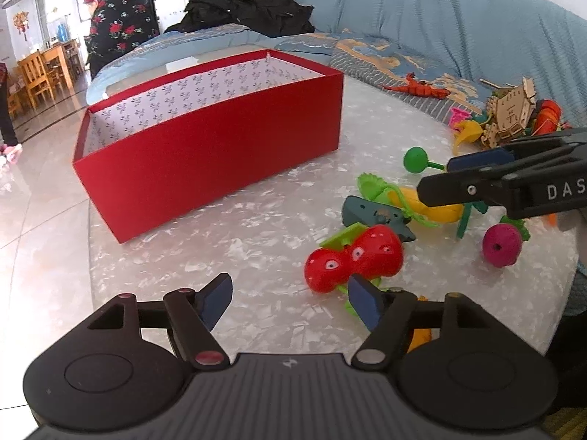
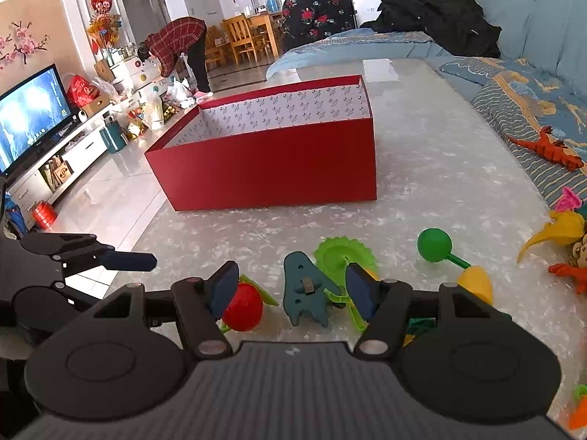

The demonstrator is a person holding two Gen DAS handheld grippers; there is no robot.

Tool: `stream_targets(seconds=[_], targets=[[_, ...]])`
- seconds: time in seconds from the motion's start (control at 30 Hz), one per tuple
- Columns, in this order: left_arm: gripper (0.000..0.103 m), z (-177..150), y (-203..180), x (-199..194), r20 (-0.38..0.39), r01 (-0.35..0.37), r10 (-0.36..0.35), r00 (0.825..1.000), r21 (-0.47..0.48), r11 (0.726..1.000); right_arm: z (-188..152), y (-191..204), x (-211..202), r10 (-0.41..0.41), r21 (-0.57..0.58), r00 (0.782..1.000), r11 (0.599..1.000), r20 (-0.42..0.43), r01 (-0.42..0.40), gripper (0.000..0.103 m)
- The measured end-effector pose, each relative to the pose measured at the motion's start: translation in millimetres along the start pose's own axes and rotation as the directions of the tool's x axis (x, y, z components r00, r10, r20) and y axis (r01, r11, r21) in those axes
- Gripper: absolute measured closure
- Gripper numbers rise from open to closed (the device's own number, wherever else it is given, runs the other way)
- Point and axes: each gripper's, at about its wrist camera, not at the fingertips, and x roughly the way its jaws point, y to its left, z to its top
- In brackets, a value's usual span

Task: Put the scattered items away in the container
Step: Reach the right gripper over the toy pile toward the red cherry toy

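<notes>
A red box [image 1: 220, 168] [image 2: 275, 168] with a patterned white lining stands open on the marbled table [image 1: 227, 253]. My left gripper [image 1: 290, 299] is open and holds nothing; the red cherry toy [image 1: 352, 256] [image 2: 242, 306] lies just beyond its right finger. My right gripper [image 2: 292, 288] is open around a teal plastic piece [image 2: 308, 293] [image 1: 378, 216], and its pads are clear of the piece. The right gripper [image 1: 434, 176] hovers over a yellow and green toy [image 1: 440, 209]. Nearby lie a green ball on a stick [image 1: 416, 159] [image 2: 434, 244] and a magenta ball [image 1: 500, 244].
A wooden model house [image 1: 510, 113] and more toys crowd the table's right edge. An orange dinosaur [image 2: 550, 150] lies on the blue sofa [image 1: 458, 18]. Two people [image 2: 312, 11] stand far back near a dining table. A TV [image 2: 33, 117] stands at the left.
</notes>
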Motion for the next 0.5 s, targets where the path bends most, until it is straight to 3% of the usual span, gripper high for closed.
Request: stream_targets(seconds=[0.5], targets=[[0.026,-1.4,2.6,12.0,-0.015,-0.019,0.019,1.0,0.005,1.0,0.5,-2.9,4.1,-0.022,-0.011,1.0,1.0,-0.01,0.022,0.04]])
